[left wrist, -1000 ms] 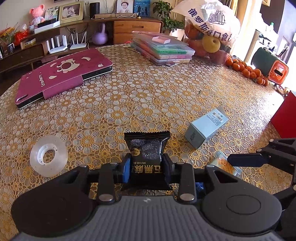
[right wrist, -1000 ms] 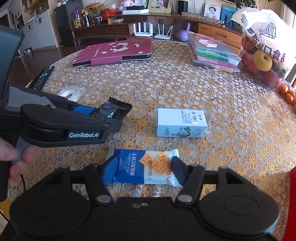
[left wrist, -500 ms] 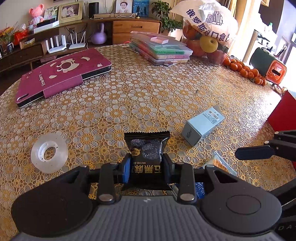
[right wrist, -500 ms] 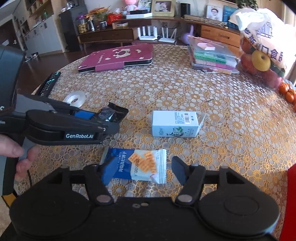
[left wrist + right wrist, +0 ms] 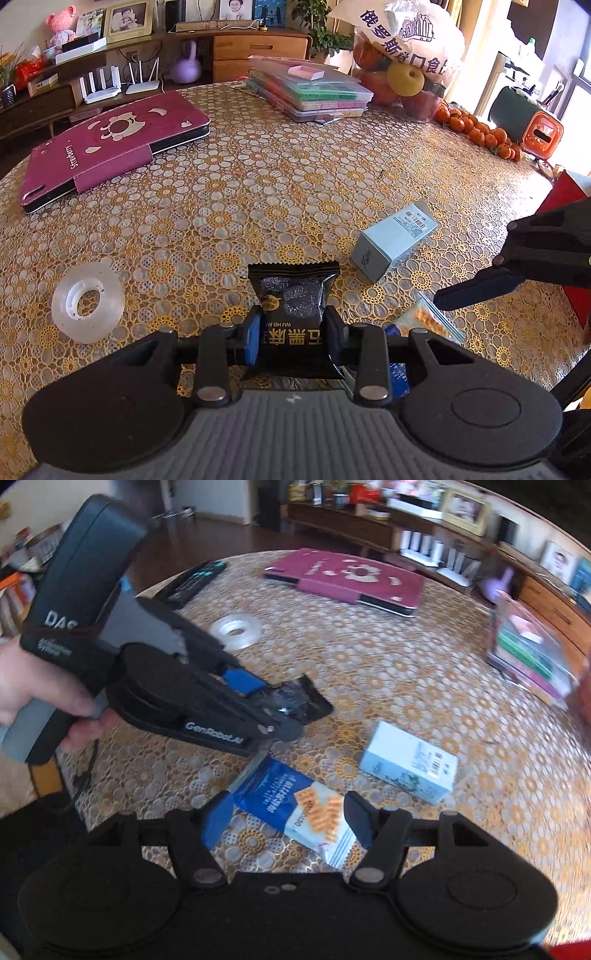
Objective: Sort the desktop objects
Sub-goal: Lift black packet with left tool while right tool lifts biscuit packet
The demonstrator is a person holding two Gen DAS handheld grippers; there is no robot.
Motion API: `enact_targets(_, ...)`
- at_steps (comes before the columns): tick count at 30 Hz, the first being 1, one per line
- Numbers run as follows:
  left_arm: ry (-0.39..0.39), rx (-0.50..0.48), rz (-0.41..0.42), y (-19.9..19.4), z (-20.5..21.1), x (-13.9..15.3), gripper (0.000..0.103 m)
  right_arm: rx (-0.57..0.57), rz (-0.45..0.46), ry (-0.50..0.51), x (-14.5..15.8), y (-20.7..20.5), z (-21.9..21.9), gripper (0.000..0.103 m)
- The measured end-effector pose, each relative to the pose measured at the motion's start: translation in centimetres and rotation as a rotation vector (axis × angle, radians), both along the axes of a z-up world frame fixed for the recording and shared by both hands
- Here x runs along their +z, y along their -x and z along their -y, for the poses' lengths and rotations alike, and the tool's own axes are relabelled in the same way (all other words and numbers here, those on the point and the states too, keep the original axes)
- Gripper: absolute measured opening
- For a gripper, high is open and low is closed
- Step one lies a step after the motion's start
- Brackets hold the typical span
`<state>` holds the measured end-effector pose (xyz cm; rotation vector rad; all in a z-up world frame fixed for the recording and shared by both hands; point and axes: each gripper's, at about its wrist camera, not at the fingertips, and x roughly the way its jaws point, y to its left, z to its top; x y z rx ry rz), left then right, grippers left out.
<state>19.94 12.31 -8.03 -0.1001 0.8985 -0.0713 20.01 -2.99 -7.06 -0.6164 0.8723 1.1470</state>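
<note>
Wooden sideboard [image 5: 229, 44] stands behind sunlit window [image 5: 580, 74].

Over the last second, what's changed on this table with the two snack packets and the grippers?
The right hand-held gripper has swung left and tilted, so the blue cracker packet now sits skewed between its open fingers instead of square; it was not grasped. The left hand-held gripper stays clamped on the black snack packet. The white box and tape roll have not moved.

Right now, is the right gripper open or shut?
Open. The right gripper has its pads spread to either side of the blue snack packet, which lies flat on the table, ungripped.
</note>
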Motion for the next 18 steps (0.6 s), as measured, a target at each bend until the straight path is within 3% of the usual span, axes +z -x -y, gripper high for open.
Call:
enact_targets(7,0.018,-0.006,-0.004,0.0,-0.1,0.0,0.034,0.171,0.041,0.061,-0.6,-0.2,-1.5,0.066)
enact_targets(18,0.025,-0.009,-0.001,-0.1,0.1,-0.2,0.033,0.326,-0.004,0.114,-2.0,-2.4,-2.4,0.066)
